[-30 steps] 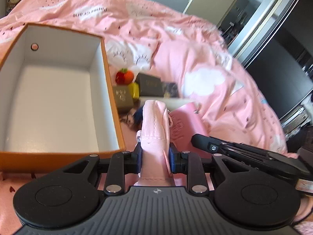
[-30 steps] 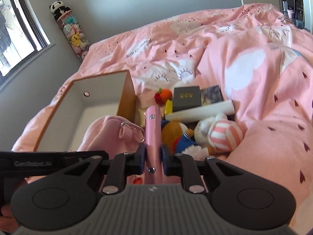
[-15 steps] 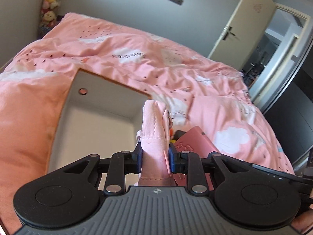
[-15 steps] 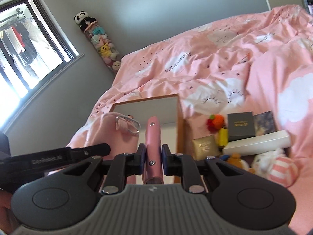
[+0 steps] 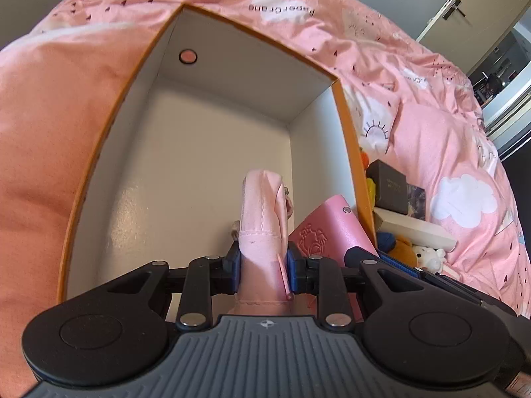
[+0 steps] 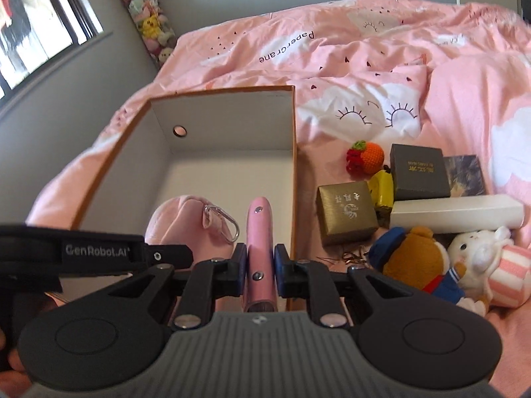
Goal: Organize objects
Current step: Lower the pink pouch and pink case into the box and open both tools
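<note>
the left tool was clamped on a pink fabric pouch, its long axis pointing ahead over the open orange box just below. the right tool, close beside it on the right, gripped a slim pink case edge-on, above the box's right wall. readable writing: "genrobot.ai" on the left tool's body, "paper crane" on the bed cover.

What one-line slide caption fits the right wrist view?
Right tongs grip a pink wallet over the open orange box, with small boxes and plush toys waiting on the pink bedspread.
</note>
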`<state>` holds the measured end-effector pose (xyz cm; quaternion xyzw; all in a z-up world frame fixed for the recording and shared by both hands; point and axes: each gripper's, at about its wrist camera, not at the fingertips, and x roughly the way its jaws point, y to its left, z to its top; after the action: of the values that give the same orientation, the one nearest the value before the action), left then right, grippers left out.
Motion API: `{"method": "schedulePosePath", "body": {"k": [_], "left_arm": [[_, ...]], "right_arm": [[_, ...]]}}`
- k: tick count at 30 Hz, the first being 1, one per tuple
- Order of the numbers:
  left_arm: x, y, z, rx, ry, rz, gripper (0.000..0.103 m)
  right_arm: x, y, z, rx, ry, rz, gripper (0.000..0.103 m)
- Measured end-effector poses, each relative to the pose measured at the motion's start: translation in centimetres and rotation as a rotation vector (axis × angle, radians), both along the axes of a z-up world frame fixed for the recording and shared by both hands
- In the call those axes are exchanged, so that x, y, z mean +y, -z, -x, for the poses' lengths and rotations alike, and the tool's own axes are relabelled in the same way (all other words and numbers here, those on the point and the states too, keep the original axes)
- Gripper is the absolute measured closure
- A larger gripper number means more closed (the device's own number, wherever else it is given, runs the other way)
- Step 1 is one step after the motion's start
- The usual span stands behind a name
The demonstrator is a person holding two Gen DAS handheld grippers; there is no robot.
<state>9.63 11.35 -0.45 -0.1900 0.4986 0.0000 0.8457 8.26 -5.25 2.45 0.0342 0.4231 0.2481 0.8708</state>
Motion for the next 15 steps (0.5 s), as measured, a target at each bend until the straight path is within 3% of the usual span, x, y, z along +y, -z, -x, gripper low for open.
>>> {"method": "schedulePosePath", "body": {"k": [7,15], "left_arm": [[0.0,1.7,-0.7,0.066,0.023,0.024,0.073],[0.1,2.3,-1.2,0.086,0.032,0.033,0.073]], "right_arm": [[0.5,0.9,-0.4,0.030,-0.008,0.030,0.084],[0.3,1.0,-0.9,0.077,-0.005,0.018,0.083]]}}
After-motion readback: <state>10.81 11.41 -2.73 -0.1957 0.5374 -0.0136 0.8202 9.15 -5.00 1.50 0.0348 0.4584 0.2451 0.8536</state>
